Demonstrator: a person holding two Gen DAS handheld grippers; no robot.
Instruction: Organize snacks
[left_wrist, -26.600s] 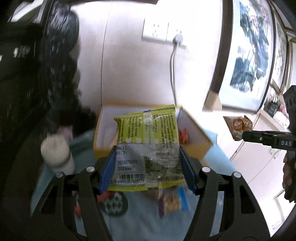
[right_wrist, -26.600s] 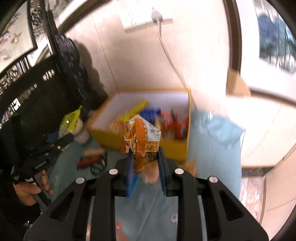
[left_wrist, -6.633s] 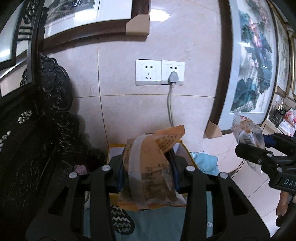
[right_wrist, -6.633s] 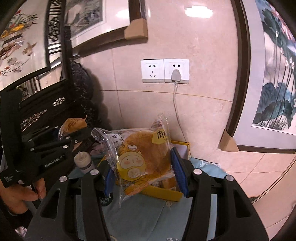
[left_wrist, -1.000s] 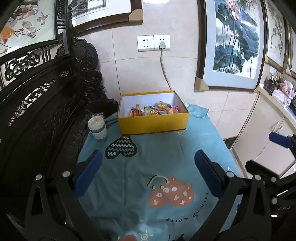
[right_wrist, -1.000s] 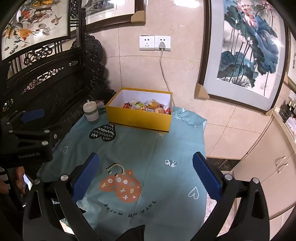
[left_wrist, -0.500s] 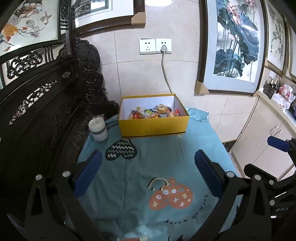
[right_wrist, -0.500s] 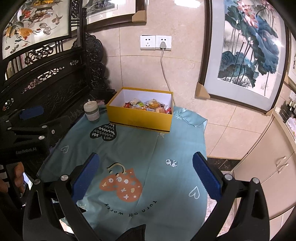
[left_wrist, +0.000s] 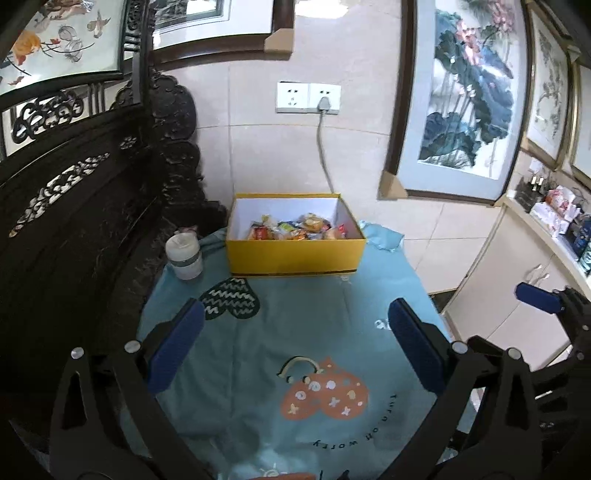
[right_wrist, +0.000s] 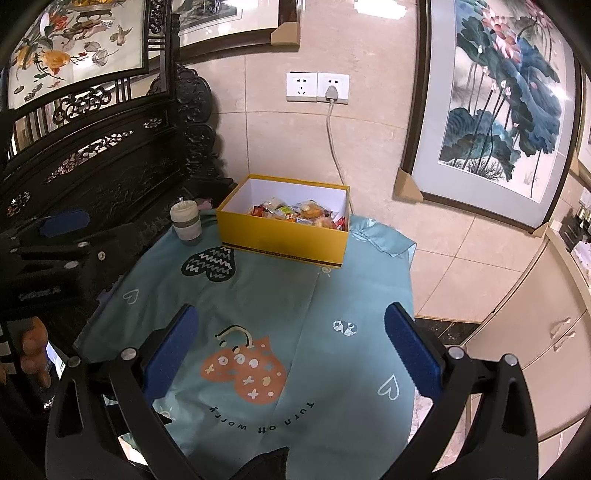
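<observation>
Snacks heaped in yellow box, long side crosswise

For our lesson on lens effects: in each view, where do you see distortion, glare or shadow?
Left wrist view: fisheye bends the lotus painting frame; dark vignette at corners; the yellow box stays sharp. Right wrist view: wall sockets bow slightly; soft glare on the tiles; the box's front face is shaded.

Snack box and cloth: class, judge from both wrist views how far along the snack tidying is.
Done: the snacks lie piled inside the yellow box; no packet shows on the blue cloth. In hand: nothing, as the left gripper and right gripper are both open and held back from the box. Left: apparently nothing; the white cup stands beside the box.
</observation>
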